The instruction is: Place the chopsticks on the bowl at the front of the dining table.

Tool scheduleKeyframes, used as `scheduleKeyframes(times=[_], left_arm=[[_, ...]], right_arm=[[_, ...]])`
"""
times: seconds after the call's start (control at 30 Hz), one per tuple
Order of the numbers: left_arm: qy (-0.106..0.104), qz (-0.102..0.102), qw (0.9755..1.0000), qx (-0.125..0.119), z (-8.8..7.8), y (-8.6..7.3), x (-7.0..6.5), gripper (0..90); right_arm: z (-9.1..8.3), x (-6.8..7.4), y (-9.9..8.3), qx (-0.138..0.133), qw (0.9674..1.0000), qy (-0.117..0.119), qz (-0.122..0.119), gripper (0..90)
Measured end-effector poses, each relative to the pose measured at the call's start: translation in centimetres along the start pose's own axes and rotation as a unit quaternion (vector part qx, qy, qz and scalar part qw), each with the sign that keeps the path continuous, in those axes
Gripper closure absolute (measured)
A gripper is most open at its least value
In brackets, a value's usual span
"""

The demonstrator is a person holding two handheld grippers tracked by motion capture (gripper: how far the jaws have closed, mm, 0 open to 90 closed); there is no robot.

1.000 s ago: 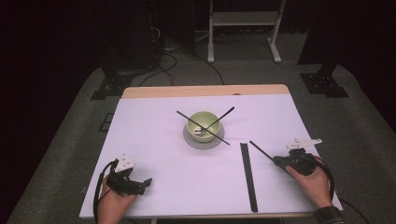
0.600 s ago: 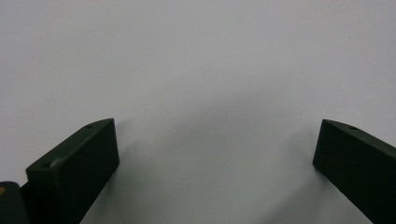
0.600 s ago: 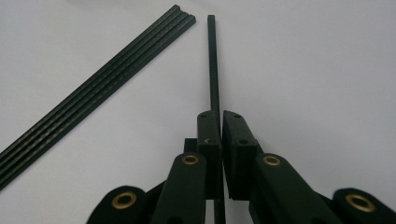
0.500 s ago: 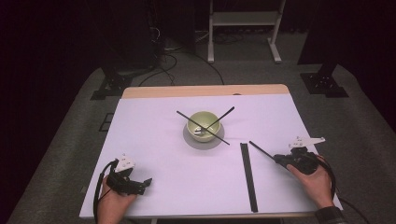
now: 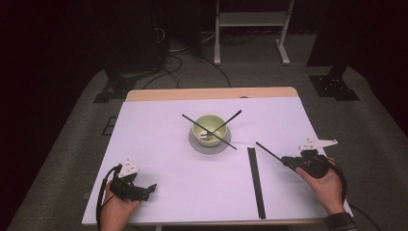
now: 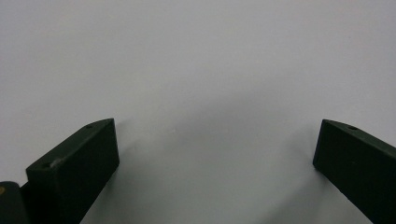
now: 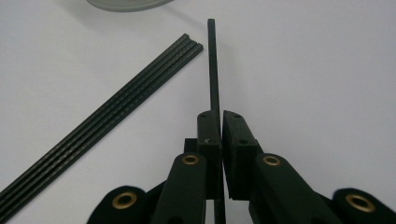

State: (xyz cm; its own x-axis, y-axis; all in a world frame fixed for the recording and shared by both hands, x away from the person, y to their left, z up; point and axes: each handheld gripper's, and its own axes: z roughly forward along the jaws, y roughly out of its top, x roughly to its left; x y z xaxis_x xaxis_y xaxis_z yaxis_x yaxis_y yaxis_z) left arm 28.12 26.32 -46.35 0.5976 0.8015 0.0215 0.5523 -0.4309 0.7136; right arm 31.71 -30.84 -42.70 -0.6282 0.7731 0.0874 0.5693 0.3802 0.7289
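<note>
Chopsticks are what we are gathering here, and from the high view we are judging the job roughly half done: a row of sticks (image 5: 256, 182) is lying side by side on the white table (image 5: 159, 144) in front of the bowl (image 5: 209, 129), while two more sticks (image 5: 210, 132) are resting crossed over the bowl's rim, waiting to be collected. We are holding the right gripper (image 5: 284, 160) low over the table, just right of the row, with one chopstick (image 5: 268, 151) sticking out toward the bowl. The left gripper (image 5: 150, 188) is sitting near the front left corner, well apart from everything.

In the left gripper view, we are keeping the jaws spread wide over bare table, touching nothing.

In the right gripper view, we are pinching the chopstick (image 7: 213, 70) tight between the nearly closed jaws; the laid row (image 7: 107, 116) is lying just to its left, apart from it.
</note>
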Motion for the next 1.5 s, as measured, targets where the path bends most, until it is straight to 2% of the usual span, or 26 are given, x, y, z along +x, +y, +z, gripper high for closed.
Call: scheduleKeyframes(times=[0.27,0.67,1.5], left_arm=[[0.0,0.0,1.0,0.0,0.0,0.0,0.0,0.0],[0.0,0.0,1.0,0.0,0.0,0.0,0.0,0.0],[0.001,0.0,1.0,0.0,0.0,0.0,0.0,0.0]], right_arm=[[-0.6,0.4,0.8,-0.017,0.9998,0.01,-0.006,85.7],[-0.8,1.0,1.9,-0.027,0.9994,0.015,-0.013,85.7],[0.4,2.2,4.6,-0.046,0.9982,0.029,-0.026,85.7]])
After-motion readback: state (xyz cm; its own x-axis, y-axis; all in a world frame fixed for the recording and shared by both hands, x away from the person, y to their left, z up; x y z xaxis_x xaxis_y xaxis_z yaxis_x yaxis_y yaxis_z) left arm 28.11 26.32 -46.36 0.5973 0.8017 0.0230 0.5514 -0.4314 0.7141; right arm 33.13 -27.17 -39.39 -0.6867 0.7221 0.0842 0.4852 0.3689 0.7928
